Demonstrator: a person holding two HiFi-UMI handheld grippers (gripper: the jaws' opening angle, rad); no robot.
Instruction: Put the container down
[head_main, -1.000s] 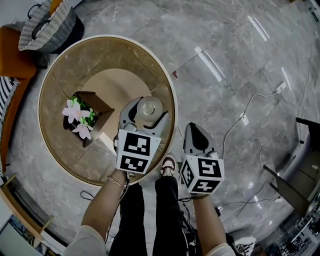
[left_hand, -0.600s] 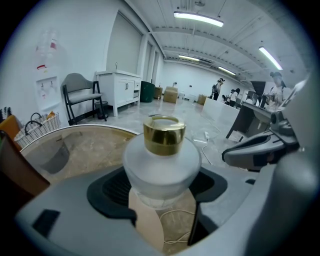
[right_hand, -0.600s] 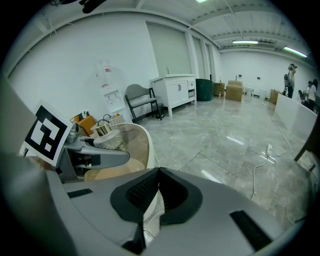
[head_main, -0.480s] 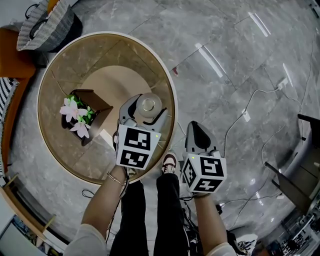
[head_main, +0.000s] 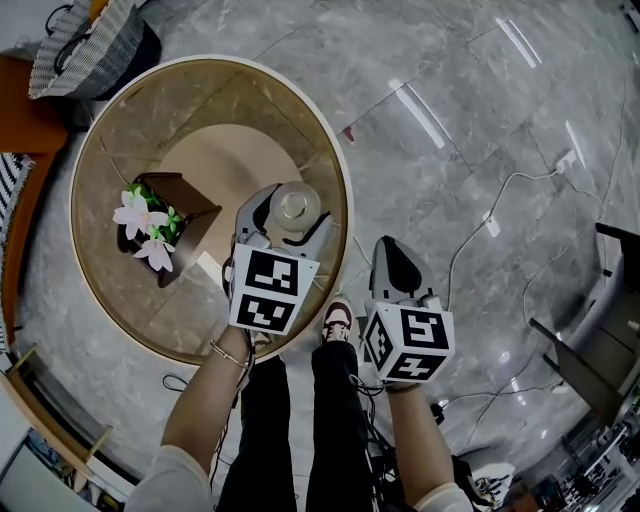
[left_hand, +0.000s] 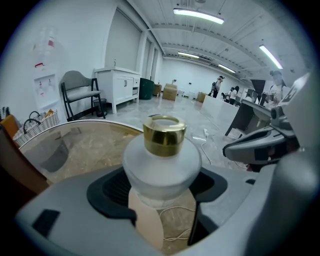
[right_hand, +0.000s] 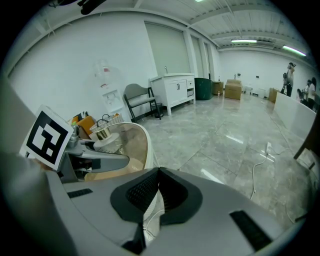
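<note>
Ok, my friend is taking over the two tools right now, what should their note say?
Left tool: shut on the container, a frosted bottle with a gold cap, held over the round table near its right edge.
Right tool: shut, empty, over the floor beside the table.
Done: container is in the grip.
Left: set it on the table, away from the flowers, then open the left tool.

Matt frosted container (left_hand: 161, 172), glossy gold cap (left_hand: 164, 135)
</note>
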